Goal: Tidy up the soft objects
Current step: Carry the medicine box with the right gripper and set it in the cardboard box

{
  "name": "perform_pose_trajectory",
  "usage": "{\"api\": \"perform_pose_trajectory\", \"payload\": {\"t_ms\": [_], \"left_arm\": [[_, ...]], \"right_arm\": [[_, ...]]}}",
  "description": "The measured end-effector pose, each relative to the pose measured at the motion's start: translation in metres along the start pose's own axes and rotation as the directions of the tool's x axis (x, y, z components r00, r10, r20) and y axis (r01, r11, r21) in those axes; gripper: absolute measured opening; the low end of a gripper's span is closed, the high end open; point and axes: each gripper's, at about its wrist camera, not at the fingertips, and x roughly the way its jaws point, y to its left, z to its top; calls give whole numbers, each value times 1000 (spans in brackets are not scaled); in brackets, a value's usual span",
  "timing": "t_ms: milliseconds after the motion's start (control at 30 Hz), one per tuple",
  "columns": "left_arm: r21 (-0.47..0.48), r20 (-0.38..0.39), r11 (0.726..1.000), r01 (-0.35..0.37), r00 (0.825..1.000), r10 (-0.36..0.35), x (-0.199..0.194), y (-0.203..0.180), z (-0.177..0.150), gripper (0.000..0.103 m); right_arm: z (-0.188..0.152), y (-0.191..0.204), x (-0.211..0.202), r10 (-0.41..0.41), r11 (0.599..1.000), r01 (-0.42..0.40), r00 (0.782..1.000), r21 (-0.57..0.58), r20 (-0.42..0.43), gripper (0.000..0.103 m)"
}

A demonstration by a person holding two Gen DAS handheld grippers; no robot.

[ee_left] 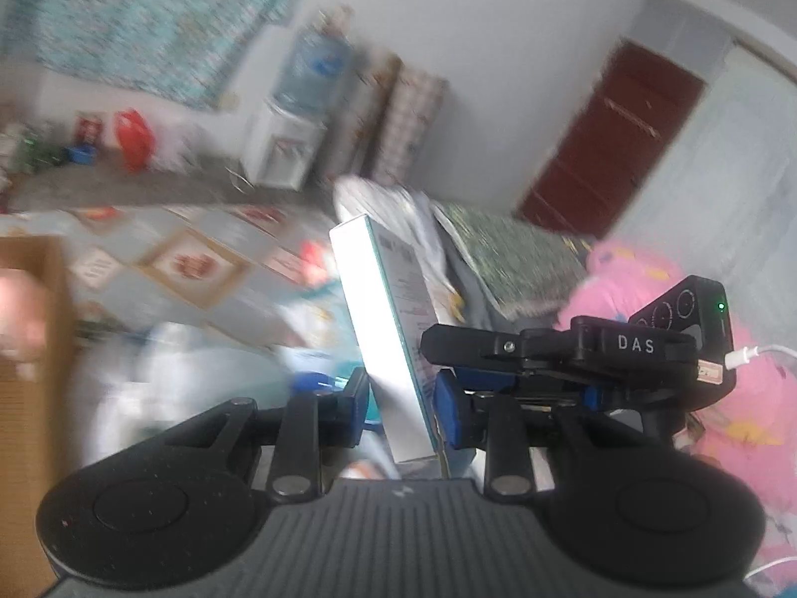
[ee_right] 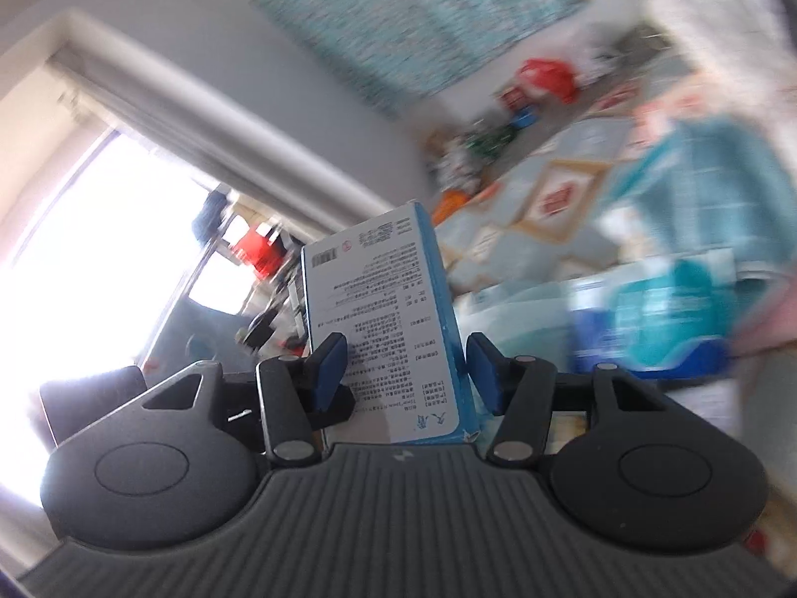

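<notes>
Home bedroom: pink quilt (ee_left: 662, 269), patterned bedding (ee_left: 189, 264), water dispenser (ee_left: 294, 114), brown door (ee_left: 607, 144), window (ee_right: 99, 229).

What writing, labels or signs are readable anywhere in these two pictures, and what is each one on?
"DAS": on the black device lying across the view beyond the left tool.
White and blue box in the right tool: barcode and dense print, too small to read.
White box in the left tool: side label blurred, unreadable.

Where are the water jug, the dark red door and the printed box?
water jug (ee_left: 314, 70), left wrist view, middle of the blue bottle.
dark red door (ee_left: 612, 149), left wrist view, centre of the panel.
printed box (ee_right: 383, 309), right wrist view, text-covered face.
</notes>
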Motion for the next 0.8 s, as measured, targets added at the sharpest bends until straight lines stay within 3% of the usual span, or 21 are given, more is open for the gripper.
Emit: {"api": "perform_pose_trajectory", "payload": {"t_ms": [167,333,533,667,733,800], "left_arm": [[-82,89,992,-98,991,105,-64,52,-5,30],[-200,115,960,-197,968,222,-108,118,-5,30],[-321,66,896,-307,936,345,-120,200,7,31],[-378,20,854,-357,919,393,-111,249,17,32],[-391,-6,826,-406,898,439,-101,270,23,32],[-399,-37,780,-483,858,512,-92,289,21,38]], "right_arm": [[-2,57,72,69,996,-75,990,-47,-119,54],[-8,101,164,101,994,-111,963,-24,-250,54],[-19,136,267,56,998,-56,935,9,-350,54],[-24,135,322,12,998,14,926,66,-377,54],[-26,133,344,-22,996,54,927,77,-373,54],[-28,125,365,-56,993,88,931,74,-360,54]]}}
